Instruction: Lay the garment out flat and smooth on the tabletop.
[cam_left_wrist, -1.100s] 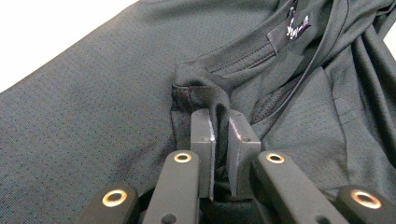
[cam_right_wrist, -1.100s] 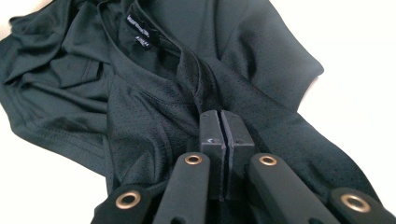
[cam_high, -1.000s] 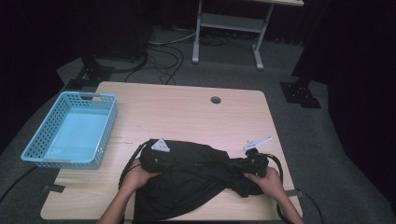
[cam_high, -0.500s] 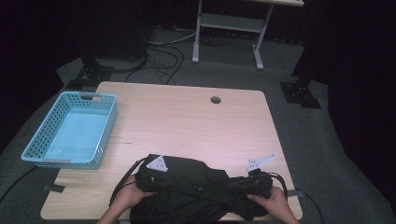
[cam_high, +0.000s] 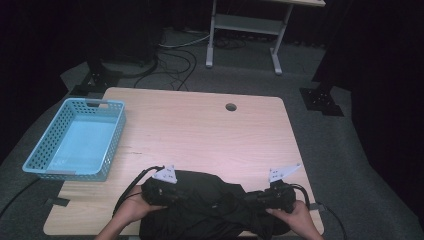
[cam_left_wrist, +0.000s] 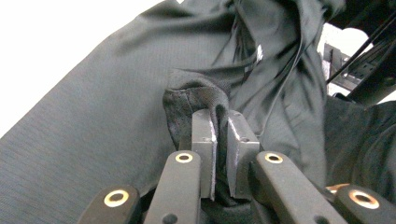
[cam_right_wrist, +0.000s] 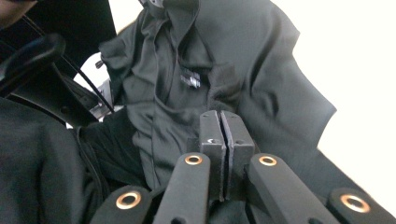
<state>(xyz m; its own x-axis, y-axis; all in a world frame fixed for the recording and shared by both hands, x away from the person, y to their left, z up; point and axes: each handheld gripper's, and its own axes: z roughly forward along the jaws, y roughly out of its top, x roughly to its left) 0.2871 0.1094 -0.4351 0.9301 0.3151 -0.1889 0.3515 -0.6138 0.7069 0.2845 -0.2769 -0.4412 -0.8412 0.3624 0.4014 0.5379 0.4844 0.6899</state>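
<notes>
Each gripper (cam_left_wrist: 219, 140) has black jaws with brass-ringed pivots, a grey three-cornered plate and black cable.

Pale wooden tabletop (cam_high: 200, 135) carries two things.
A blue basket (cam_high: 75, 142) sits at its left edge; a black garment (cam_high: 210, 205) lies bunched along the near edge.

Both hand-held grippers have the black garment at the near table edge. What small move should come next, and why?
Probably lift and draw it apart. The left hand-held gripper pinches a fold of the black garment; the right hand-held gripper is shut against it, and the cloth lies bunched between them.
</notes>
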